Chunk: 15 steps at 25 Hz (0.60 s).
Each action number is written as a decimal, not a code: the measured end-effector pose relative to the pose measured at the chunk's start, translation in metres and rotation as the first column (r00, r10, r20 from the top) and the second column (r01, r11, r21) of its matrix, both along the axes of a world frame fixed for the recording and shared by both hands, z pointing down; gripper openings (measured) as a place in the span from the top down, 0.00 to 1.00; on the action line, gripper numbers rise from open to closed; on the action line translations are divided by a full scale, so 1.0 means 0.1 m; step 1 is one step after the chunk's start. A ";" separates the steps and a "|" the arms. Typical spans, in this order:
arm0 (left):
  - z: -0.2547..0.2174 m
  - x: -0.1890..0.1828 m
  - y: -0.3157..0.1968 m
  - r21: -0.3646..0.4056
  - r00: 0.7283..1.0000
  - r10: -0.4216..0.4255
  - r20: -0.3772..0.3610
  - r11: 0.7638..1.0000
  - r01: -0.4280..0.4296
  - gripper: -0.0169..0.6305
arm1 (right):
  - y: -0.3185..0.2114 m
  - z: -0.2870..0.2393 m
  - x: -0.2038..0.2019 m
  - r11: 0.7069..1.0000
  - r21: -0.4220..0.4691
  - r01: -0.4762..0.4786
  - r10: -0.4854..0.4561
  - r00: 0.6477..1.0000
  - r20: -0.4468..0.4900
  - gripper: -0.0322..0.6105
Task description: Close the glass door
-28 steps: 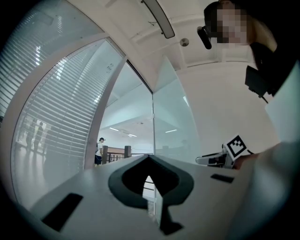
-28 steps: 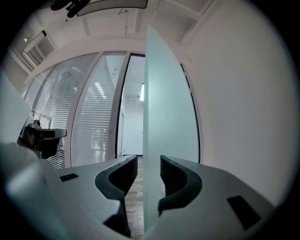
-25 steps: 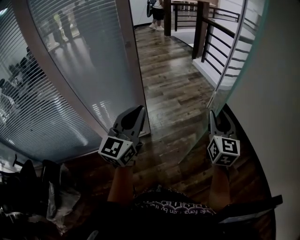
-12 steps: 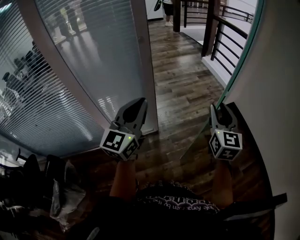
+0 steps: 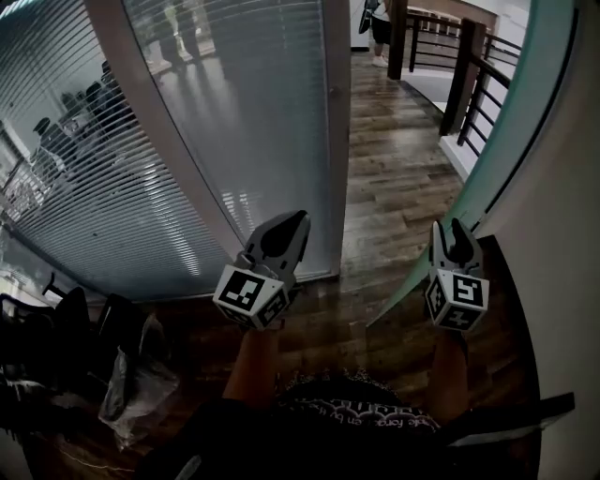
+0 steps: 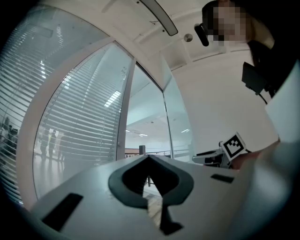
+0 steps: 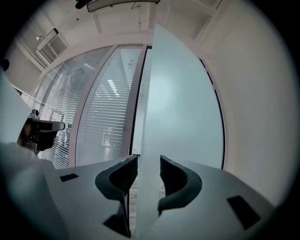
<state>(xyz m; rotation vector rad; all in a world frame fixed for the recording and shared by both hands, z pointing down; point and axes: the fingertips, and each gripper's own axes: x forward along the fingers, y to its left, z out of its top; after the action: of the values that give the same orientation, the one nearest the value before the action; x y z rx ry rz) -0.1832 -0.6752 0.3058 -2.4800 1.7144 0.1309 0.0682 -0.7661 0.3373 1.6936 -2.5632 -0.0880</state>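
The glass door (image 5: 514, 117), a frosted pane with a green edge, stands open at the right of the head view. Its free edge runs down into my right gripper (image 5: 454, 228). In the right gripper view the door (image 7: 183, 103) edge passes straight between the two dark jaws, and my right gripper (image 7: 149, 163) is shut on it. My left gripper (image 5: 296, 218) hangs in front of the door frame post (image 5: 336, 122), touching nothing. In the left gripper view my left gripper (image 6: 149, 157) is shut, tips meeting, with nothing between them.
A curved glass wall with striped blinds (image 5: 187, 141) fills the left. Wooden floor (image 5: 398, 187) runs through the doorway to a dark railing (image 5: 469, 66), where a person (image 5: 380, 23) stands far off. A white wall (image 5: 572, 244) lies right; bags and chairs (image 5: 122, 375) sit lower left.
The gap between the door's free edge and the frame post has narrowed. The right gripper stays on the door edge; both grippers sit further right in the view.
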 end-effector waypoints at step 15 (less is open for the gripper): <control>0.05 -0.37 -0.45 -0.011 0.989 -0.147 -0.005 0.989 0.147 0.97 | -0.54 0.04 -0.71 0.974 0.038 0.225 -0.225 0.974 0.001 0.74</control>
<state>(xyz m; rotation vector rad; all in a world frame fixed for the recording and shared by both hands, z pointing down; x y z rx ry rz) -0.2203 -0.7202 0.3110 -2.3519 1.8976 0.1155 -0.0031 -0.8197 0.3412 1.4088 -2.7637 -0.1441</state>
